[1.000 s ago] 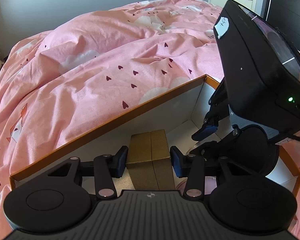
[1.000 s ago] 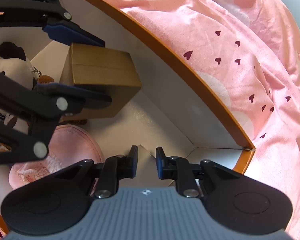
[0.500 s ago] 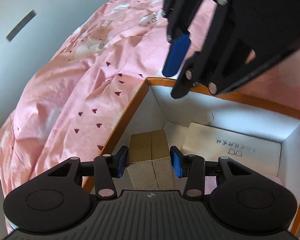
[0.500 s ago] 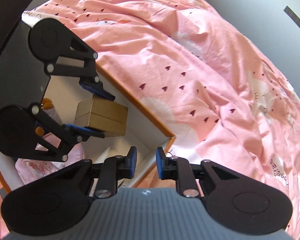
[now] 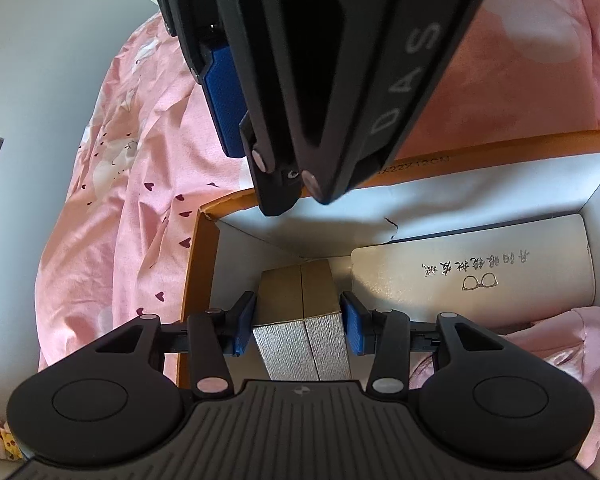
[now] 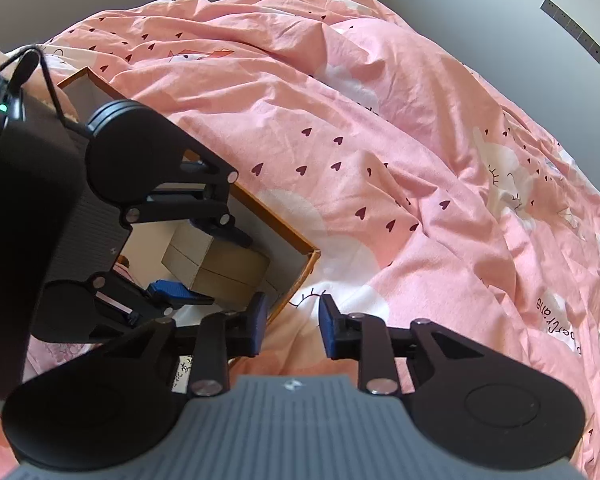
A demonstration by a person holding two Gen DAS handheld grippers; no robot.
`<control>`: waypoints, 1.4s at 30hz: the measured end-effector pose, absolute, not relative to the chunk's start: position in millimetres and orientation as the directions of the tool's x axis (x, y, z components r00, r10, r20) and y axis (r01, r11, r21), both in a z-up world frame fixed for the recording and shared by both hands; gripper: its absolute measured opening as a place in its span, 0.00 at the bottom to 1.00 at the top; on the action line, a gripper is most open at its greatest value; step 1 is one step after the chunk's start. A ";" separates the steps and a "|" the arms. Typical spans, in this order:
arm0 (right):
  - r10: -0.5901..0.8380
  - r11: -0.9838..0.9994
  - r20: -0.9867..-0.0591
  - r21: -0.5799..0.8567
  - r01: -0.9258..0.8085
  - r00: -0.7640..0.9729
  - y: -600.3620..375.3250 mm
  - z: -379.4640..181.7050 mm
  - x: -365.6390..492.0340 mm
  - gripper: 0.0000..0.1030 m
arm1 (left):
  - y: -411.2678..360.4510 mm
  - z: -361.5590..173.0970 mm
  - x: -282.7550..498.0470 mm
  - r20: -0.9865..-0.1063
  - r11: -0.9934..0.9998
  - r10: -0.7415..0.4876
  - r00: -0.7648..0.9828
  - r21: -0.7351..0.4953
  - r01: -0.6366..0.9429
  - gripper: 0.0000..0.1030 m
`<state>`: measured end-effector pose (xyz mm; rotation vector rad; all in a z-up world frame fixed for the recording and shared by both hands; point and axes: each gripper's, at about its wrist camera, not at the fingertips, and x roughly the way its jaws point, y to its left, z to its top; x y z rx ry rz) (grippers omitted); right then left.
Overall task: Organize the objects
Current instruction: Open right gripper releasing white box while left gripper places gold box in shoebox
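Your left gripper clamps the small tan-and-silver cardboard box by its flat sides, low inside the orange-rimmed white storage box on the pink bed; light and rigid, it likely crushes if squeezed; your right gripper hangs parted, empty.

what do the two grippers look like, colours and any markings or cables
Both grippers, left gripper and right gripper, are matte black with ribbed bodies, round side discs, silver rivets and blue textured finger pads. The right one shows grey "DAS" lettering on its side. The left one carries a black cable and a green light.
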<state>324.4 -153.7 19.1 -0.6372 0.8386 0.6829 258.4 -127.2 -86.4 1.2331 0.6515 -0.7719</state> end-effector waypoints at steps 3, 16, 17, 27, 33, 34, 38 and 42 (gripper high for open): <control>0.287 0.620 -0.825 -0.227 -0.751 0.487 -154.9 18.2 323.9 0.31 | -127.6 -89.3 263.4 -0.793 0.161 -0.152 0.590 0.569 0.806 0.55; 0.287 0.636 -0.827 -0.213 -0.742 0.484 -157.8 18.3 319.8 0.34 | -116.7 -83.5 265.9 -0.770 0.237 -0.127 0.626 0.589 0.773 0.65; 0.287 0.635 -0.827 -0.213 -0.742 0.484 -157.9 18.3 319.7 0.34 | -115.0 -83.7 266.2 -0.775 0.247 -0.112 0.622 0.585 0.773 0.65; 0.279 0.634 -0.830 -0.219 -0.742 0.484 -157.3 17.9 318.3 0.34 | -104.6 -77.8 268.3 -0.813 0.390 -0.126 0.569 0.487 0.782 0.30; 0.276 0.633 -0.833 -0.217 -0.743 0.479 -156.6 18.1 319.0 0.34 | -109.4 -71.6 269.9 -0.826 0.424 -0.146 0.544 0.444 0.789 0.29; 0.276 0.633 -0.834 -0.216 -0.744 0.478 -156.8 17.8 319.0 0.34 | -108.4 -71.0 271.6 -0.830 0.438 -0.142 0.540 0.437 0.786 0.29; 0.275 0.632 -0.839 -0.211 -0.746 0.470 -156.9 16.8 319.0 0.35 | -103.0 -69.5 276.3 -0.853 0.475 -0.114 0.509 0.403 0.782 0.29; 0.271 0.637 -0.845 -0.202 -0.744 0.461 -155.5 16.0 321.0 0.35 | -101.6 -71.7 281.8 -0.877 0.505 -0.105 0.468 0.359 0.785 0.29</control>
